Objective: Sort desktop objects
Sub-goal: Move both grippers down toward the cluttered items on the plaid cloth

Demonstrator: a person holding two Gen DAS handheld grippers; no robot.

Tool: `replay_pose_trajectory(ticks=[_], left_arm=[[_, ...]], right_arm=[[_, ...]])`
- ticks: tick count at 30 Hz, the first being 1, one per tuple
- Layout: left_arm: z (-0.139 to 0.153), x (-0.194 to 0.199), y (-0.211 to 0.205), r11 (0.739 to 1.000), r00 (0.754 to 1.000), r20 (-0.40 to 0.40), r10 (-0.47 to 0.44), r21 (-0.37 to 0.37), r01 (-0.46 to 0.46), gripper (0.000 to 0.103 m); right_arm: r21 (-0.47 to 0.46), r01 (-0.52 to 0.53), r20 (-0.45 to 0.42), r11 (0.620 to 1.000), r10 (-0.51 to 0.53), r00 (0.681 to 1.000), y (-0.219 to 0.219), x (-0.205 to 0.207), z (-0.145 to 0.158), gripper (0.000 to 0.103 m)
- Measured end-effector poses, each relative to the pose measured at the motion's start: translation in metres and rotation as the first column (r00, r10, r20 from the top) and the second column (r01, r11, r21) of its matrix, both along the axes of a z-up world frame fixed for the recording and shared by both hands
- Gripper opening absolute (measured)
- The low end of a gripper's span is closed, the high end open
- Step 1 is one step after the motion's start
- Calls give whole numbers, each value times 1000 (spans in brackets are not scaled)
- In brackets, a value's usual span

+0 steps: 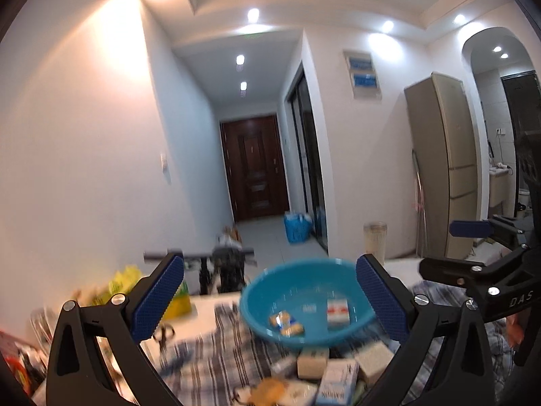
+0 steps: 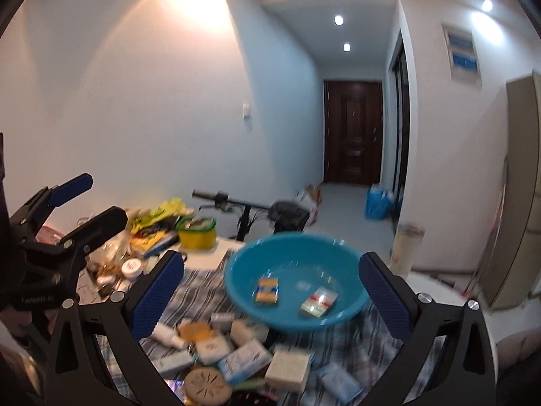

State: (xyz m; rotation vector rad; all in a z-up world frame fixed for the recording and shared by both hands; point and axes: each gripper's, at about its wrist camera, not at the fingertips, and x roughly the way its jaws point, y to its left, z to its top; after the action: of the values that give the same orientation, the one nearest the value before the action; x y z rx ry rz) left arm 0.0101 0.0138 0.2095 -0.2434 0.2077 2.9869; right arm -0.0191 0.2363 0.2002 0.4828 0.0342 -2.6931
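Both hovering with jaws spread wide, gripping nothing: left gripper (image 1: 270, 301), right gripper (image 2: 272, 296). Blue basin (image 2: 297, 280) between them near the counter (image 2: 209, 257) edge, boxes (image 2: 236, 355) piled just in front.

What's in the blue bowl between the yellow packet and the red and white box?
Only bare bowl floor. In the right wrist view the blue bowl shows a faint pale glint between the yellow packet and the red-and-white box, too blurred to identify.

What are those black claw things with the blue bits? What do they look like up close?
They are two matching handheld tools. The left gripper and right gripper each have a black, angular, triangular frame with cut-out slots and silver screws. The jaws carry flat blue pads with a fine diamond-grid texture. White lettering, apparently "DAS", shows on the right one's body. No cables are visible.
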Motion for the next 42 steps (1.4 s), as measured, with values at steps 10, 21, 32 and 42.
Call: replay_pose_trajectory(ticks=[10,21,32,42], left_arm=[[-95,-20,-13,994,968,250,12,101,-38,103],[-174,-19,-8,996,908,418,27,62,-59,103],[-210,-34,-9,998,857,515,14,50,-47,103],[-230,-51,-24,998,828,558,50,9,-67,89]], right_arm=[[-22,130,138,991,-125,982,7,2,-90,103],[-11,151,252,988,-143,957,3,16,-152,103],[12,166,288,986,-163,944,-2,15,-171,103],[16,151,300,988,-149,942,-6,9,-182,101]])
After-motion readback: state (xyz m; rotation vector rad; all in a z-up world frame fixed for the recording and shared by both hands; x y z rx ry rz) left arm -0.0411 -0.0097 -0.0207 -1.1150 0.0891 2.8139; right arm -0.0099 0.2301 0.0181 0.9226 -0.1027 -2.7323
